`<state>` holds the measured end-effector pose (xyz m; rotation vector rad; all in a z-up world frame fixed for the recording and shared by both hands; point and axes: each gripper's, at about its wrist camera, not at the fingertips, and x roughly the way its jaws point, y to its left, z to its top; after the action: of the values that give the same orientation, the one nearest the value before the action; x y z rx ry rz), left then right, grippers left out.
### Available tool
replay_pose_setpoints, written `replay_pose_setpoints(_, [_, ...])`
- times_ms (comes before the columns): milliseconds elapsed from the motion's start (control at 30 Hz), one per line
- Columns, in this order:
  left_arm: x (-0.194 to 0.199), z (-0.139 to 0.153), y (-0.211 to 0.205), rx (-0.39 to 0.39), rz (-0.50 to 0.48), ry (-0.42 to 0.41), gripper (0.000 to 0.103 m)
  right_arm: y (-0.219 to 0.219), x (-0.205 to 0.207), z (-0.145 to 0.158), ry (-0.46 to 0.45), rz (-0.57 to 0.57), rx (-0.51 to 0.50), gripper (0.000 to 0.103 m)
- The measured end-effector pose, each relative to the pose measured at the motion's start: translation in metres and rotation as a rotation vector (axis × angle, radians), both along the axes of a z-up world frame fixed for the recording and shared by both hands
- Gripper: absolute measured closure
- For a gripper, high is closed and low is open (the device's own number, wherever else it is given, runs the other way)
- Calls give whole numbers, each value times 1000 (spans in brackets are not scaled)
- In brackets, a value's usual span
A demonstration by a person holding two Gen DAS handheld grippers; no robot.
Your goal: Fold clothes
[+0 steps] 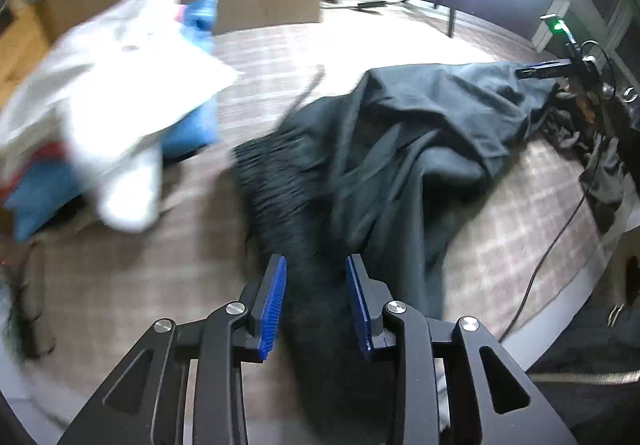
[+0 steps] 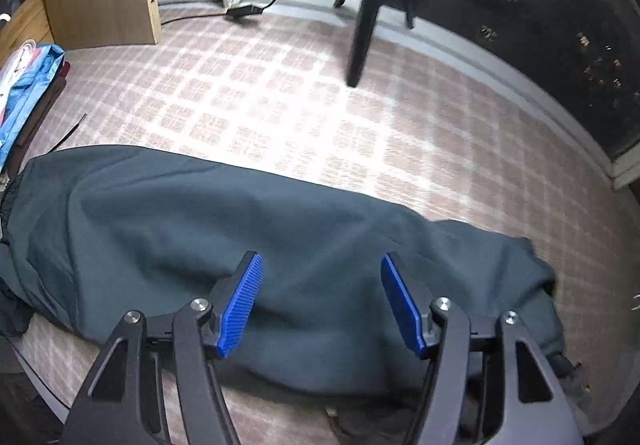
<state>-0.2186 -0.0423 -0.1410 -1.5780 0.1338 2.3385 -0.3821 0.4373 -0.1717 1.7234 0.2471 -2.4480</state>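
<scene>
Dark green garment lies crumpled across the checked surface, near edge. Left gripper fingers released, w/ its dark ribbed end between them, not pinched. Right gripper fingers spread wide over the garment, grasping nothing. Pile of white & blue clothes far left

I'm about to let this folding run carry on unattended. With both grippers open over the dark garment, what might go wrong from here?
1. The dark green garment lies bunched and creased, so the left gripper, open above its ribbed hem, may pinch several layers and fold it crooked.
2. A black cable runs along the checked bedsheet beside the garment; dragging the fabric could snag it.
3. The right gripper is over mid-fabric, not an edge, so a grab may lift a lump.
</scene>
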Motion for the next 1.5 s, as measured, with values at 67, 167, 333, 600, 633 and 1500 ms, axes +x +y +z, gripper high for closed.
replay_pose_setpoints(67, [-17,-11,17,-18,-14,-12,73,-6,-4,-5,-18,19,4,42])
replay_pose_setpoints(167, [-39,-24,36,-75,-43,-4,69,-19,-9,-2,5,78,10,42])
replay_pose_setpoints(333, [-66,-57,50,-142,-44,-56,73,-41,-27,2,71,206,31,32])
replay_pose_setpoints(600, [-52,-28,47,22,-43,-26,102,-53,-54,-40,-37,384,36,32])
replay_pose_setpoints(633, [-47,-19,46,21,-43,-11,102,-53,-55,-43,-49,392,29,33])
replay_pose_setpoints(1500, [31,66,73,-73,-127,133,102,11,75,68,152,207,-45,72])
